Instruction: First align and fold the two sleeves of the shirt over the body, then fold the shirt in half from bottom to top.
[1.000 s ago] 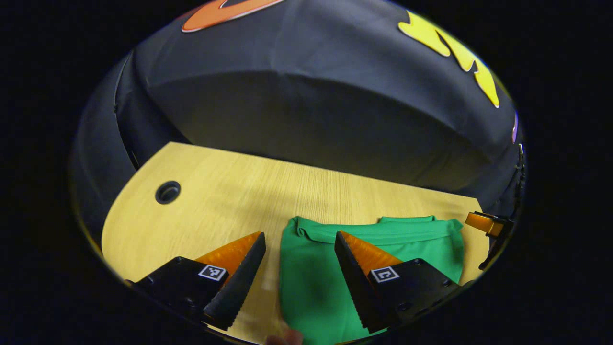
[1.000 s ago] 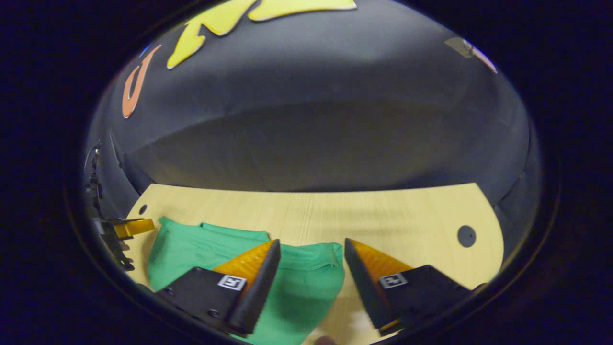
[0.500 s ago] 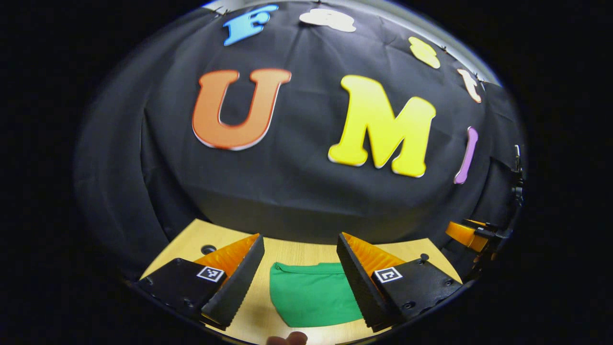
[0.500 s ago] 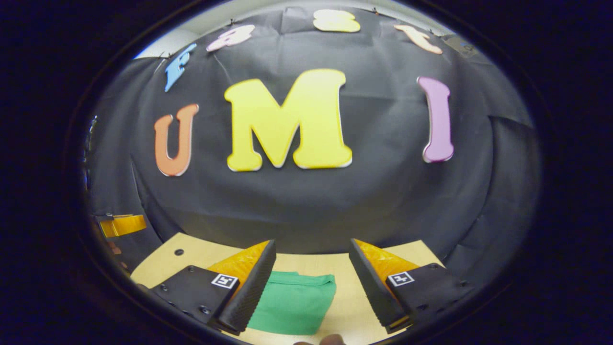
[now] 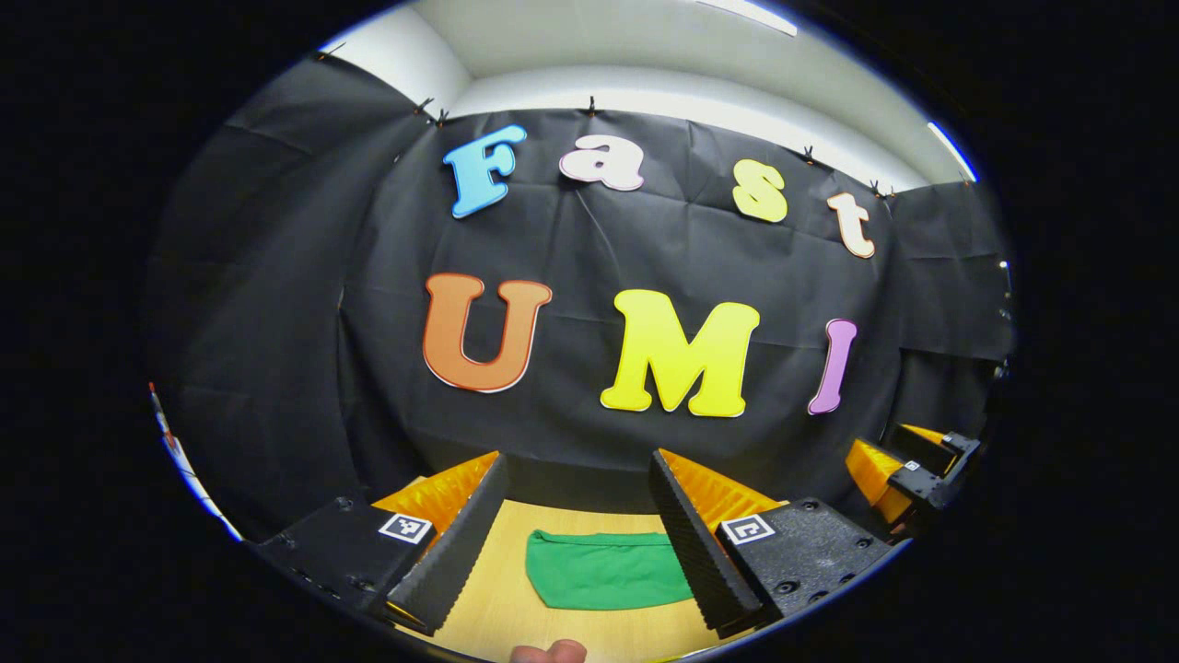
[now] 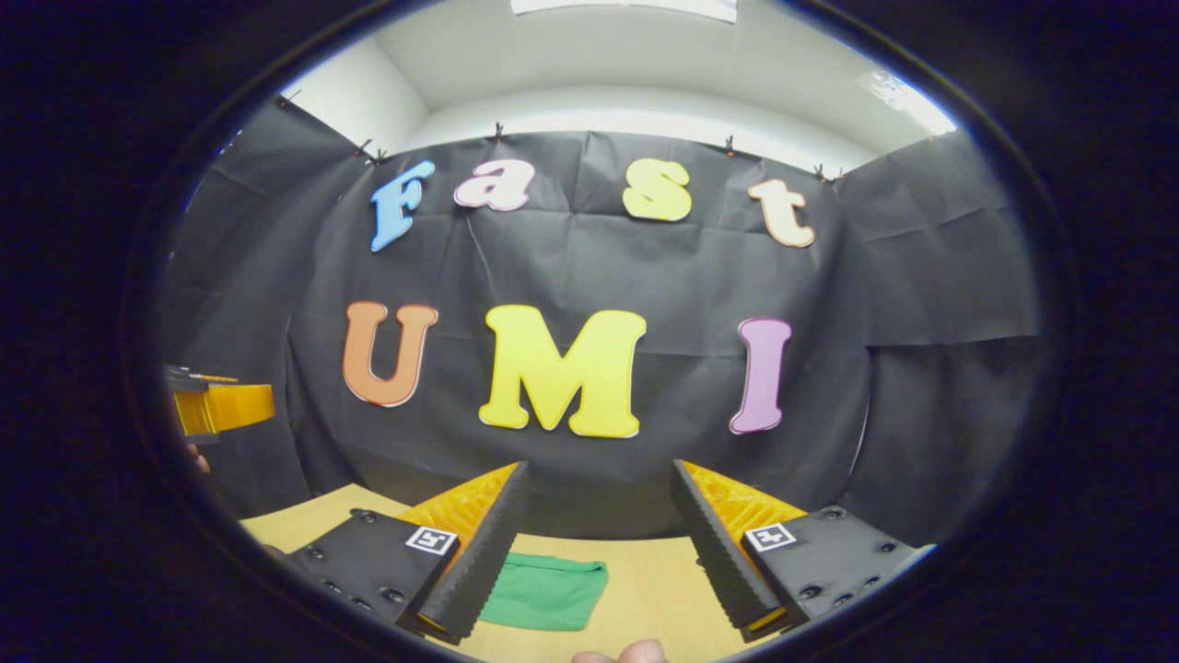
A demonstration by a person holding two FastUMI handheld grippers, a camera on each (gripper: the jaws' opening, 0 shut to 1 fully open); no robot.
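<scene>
We hold both grippers up and level, looking toward the booth wall. The shirt (image 5: 603, 571) lies on the table (image 5: 502, 612) below and ahead, a compact green packet with no sleeve sticking out, its edges fairly square. From the right gripper view the shirt (image 6: 543, 594) sits low and left of centre, flat on the table (image 6: 645, 589).

Left gripper (image 5: 576, 502): jaws spread wide, nothing between them. Right gripper (image 6: 599, 506): jaws likewise spread, holding nothing. Each is well apart from the cloth. The right gripper (image 5: 907, 465) also appears at the far right edge of the left gripper view, and the left gripper (image 6: 216, 407) at the left edge of the right gripper view. A fingertip (image 5: 548, 652) shows at the bottom rim.

Our judgement: the folds look done, and the step in hand is clearing away. To do it well we keep both tools high and apart, move them off without dipping toward the packet, and keep the jaws spread so no cloth is snagged. If an edge proves uneven, a light press from above would serve better than a fresh pinch.
</scene>
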